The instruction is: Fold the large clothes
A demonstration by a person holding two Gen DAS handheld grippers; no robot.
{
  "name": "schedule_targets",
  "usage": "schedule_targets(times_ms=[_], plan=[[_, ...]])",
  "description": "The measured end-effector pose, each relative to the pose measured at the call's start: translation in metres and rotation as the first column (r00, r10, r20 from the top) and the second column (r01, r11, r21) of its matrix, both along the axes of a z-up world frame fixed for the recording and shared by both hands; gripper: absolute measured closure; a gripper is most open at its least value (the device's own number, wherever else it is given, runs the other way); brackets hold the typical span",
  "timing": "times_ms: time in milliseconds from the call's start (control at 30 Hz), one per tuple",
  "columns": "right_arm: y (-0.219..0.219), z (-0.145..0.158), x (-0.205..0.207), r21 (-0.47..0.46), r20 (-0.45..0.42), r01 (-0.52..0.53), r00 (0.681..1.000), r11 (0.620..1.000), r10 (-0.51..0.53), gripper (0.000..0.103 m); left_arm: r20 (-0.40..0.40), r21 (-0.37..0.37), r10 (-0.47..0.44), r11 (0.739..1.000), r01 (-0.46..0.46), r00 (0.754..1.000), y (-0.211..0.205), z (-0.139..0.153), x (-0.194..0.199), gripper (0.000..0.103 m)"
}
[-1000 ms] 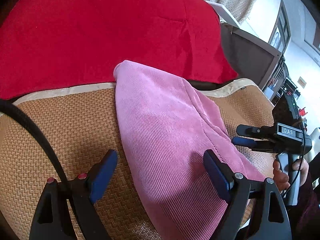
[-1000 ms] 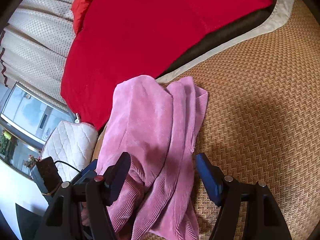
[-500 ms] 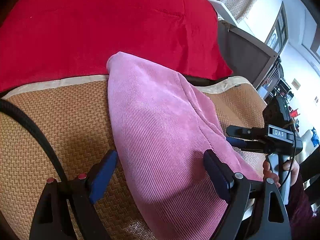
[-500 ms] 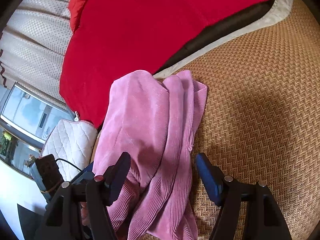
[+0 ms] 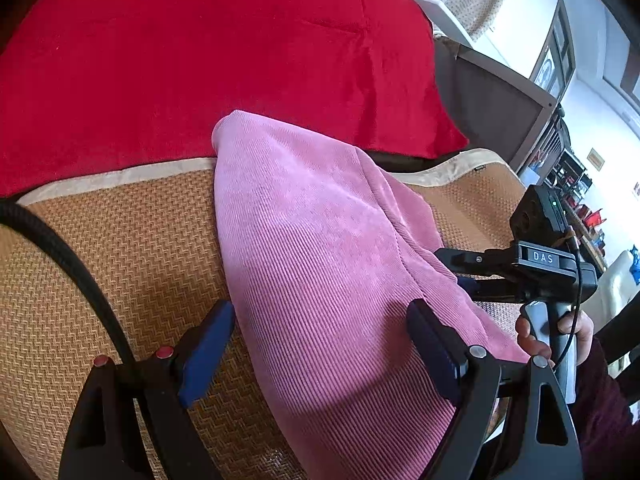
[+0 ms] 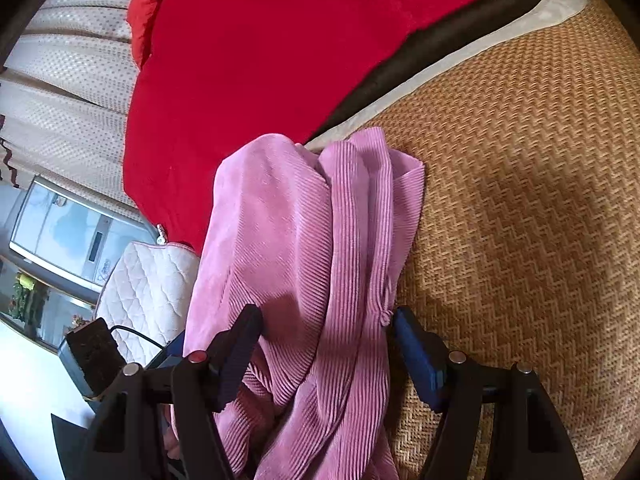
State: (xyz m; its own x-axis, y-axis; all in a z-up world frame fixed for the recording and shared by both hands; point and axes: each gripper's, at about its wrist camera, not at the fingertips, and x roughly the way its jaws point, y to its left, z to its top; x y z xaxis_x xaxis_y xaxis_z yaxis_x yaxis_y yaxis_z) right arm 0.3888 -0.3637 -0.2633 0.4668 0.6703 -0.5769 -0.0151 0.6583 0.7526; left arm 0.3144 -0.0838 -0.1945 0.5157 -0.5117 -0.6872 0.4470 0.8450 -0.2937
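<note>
Across the woven tan rattan mat, your pink ribbed corduroy garment lies as a long, partly folded strip, its far end at twelve o'clock touching the red plush blanket. Your left claw stands released, straddling the strip's near end without pinching it. Your right claw is also spread, cloth between its blue pads, no grip visible. Bite now and you may catch only the top layer, so the fold slides apart. At three o'clock from the left claw, the right one sits near; closing together risks a clash. Loose bunched folds at six o'clock could drag unevenly.
</note>
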Motion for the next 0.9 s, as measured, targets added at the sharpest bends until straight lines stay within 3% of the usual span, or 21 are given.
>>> schedule_targets(times_ms=[900], plan=[[0.003,-0.006,0.003,0.002,-0.016,-0.014,1.000,1.000,0.014,0.030,0.013,0.014,-0.020,1.000,0.020,1.000,-0.010,0.000,0.008,0.015]])
